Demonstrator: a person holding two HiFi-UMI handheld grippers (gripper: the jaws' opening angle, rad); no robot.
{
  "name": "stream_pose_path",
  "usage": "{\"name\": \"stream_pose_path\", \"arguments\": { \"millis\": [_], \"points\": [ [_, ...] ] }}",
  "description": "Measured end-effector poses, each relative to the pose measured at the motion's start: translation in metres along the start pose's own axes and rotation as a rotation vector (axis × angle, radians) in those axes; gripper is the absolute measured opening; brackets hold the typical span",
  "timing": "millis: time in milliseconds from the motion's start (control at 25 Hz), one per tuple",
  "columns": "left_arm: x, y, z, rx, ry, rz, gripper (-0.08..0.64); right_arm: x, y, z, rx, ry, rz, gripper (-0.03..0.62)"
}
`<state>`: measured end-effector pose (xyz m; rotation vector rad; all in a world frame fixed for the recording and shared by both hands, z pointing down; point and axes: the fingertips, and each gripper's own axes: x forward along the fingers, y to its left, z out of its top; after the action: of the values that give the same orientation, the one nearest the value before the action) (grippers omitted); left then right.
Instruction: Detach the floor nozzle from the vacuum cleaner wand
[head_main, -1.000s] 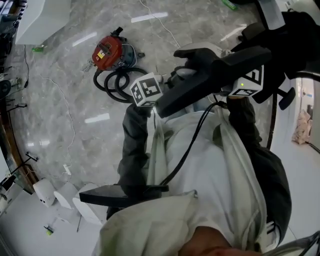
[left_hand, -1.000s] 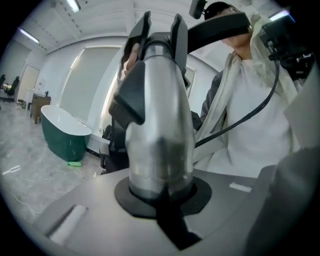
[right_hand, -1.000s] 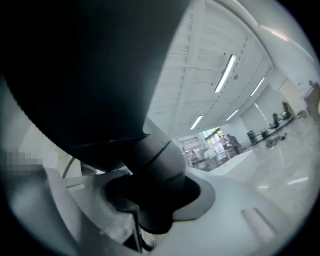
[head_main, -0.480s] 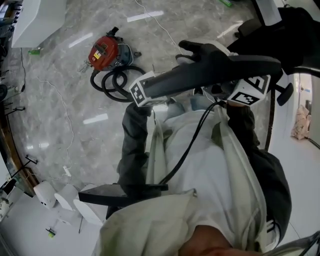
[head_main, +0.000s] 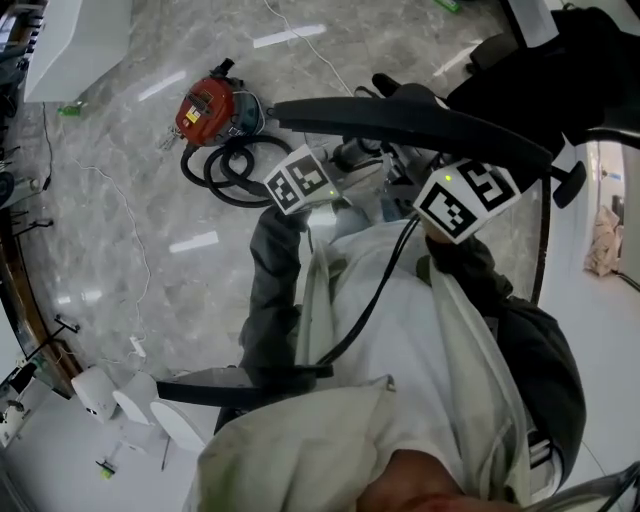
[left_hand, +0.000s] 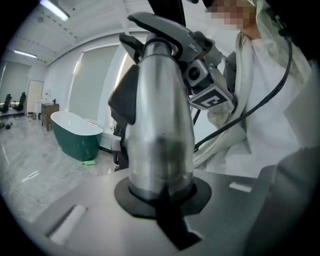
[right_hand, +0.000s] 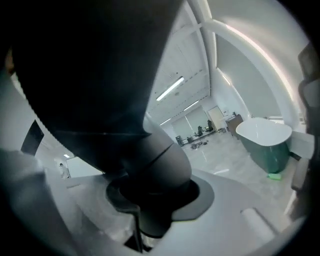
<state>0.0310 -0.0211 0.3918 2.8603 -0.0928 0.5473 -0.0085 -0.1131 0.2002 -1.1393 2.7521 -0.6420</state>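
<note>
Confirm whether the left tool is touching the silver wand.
Touching. The left gripper view shows the left tool closed on the silver wand, the tube filling its jaws with no gap.

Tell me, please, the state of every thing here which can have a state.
wand: held up off the floor, gripped.
floor nozzle: lifted, seemingly attached to the wand.
left gripper: shut on the wand.
right gripper: shut on the floor nozzle.
vacuum cleaner: resting on the floor.
hose: coiled.
</note>
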Motion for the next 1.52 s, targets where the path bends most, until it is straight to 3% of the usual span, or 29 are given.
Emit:
{"name": "stream_pose_path", "arguments": {
  "millis": [40, 80, 120, 240, 280, 360, 440, 520, 560, 600, 640, 680, 760, 840, 1000, 1080, 1240, 1320, 1400, 1520],
  "points": [
    [0.002, 0.001, 0.0, 0.007, 0.004, 0.007, 0.044, -0.001, 0.0, -0.001, -0.005, 0.002, 0.009, 0.124],
    [0.002, -0.001, 0.0, 0.007, 0.0, -0.002, 0.046, -0.001, 0.005, -0.001, -0.028, 0.021, 0.075, 0.124],
    [0.002, -0.005, 0.001, 0.005, -0.008, -0.024, 0.046, -0.002, 0.015, -0.002, -0.066, 0.048, 0.188, 0.124],
    [0.002, -0.025, 0.002, 0.011, -0.033, -0.129, 0.048, -0.025, 0.053, -0.003, -0.204, 0.098, 0.655, 0.123],
    [0.004, -0.031, 0.006, 0.013, -0.042, -0.152, 0.049, -0.034, 0.059, -0.003, -0.233, 0.101, 0.766, 0.123],
    [0.008, -0.035, 0.012, 0.009, -0.049, -0.161, 0.049, -0.041, 0.059, -0.004, -0.246, 0.098, 0.838, 0.123],
    [0.013, -0.029, 0.013, 0.018, -0.038, -0.12, 0.048, -0.038, 0.048, -0.003, -0.225, 0.088, 0.715, 0.123],
    [0.013, -0.014, 0.005, 0.042, -0.007, -0.011, 0.048, -0.033, 0.028, 0.011, -0.178, 0.037, 0.4, 0.123],
    [0.008, -0.003, -0.007, 0.045, 0.003, 0.069, 0.046, -0.038, 0.013, 0.031, -0.137, -0.036, 0.22, 0.123],
    [-0.003, 0.009, -0.023, 0.037, -0.006, 0.148, 0.044, -0.05, -0.002, 0.061, -0.094, -0.14, 0.079, 0.123],
    [-0.018, 0.016, -0.036, 0.019, -0.033, 0.204, 0.044, -0.066, -0.015, 0.093, -0.068, -0.239, 0.003, 0.123],
    [-0.033, 0.018, -0.042, -0.002, -0.072, 0.23, 0.044, -0.08, -0.022, 0.118, -0.077, -0.298, -0.007, 0.123],
    [-0.053, 0.014, -0.033, -0.029, -0.154, 0.232, 0.046, -0.089, -0.025, 0.133, -0.178, -0.275, 0.077, 0.123],
    [-0.054, 0.015, -0.021, -0.045, -0.189, 0.242, 0.046, -0.08, -0.022, 0.103, -0.241, -0.149, 0.175, 0.123],
    [-0.037, 0.027, -0.023, -0.009, -0.143, 0.289, 0.046, -0.057, -0.006, 0.021, -0.187, 0.026, 0.309, 0.123],
    [-0.035, 0.025, -0.023, 0.012, -0.133, 0.308, 0.046, -0.05, -0.005, -0.003, -0.085, 0.032, 0.313, 0.123],
    [-0.052, 0.028, -0.008, -0.013, -0.221, 0.371, 0.046, -0.049, -0.022, -0.03, 0.384, 0.006, 0.349, 0.124],
    [-0.062, 0.028, 0.003, -0.024, -0.271, 0.4, 0.046, -0.05, -0.035, -0.04, 0.542, -0.006, 0.351, 0.124],
    [-0.067, 0.026, 0.009, -0.023, -0.292, 0.415, 0.046, -0.05, -0.042, -0.049, 0.571, 0.006, 0.332, 0.124],
    [-0.066, 0.023, 0.013, -0.006, -0.282, 0.421, 0.046, -0.05, -0.041, -0.057, 0.539, 0.04, 0.319, 0.124]
  ]
}}
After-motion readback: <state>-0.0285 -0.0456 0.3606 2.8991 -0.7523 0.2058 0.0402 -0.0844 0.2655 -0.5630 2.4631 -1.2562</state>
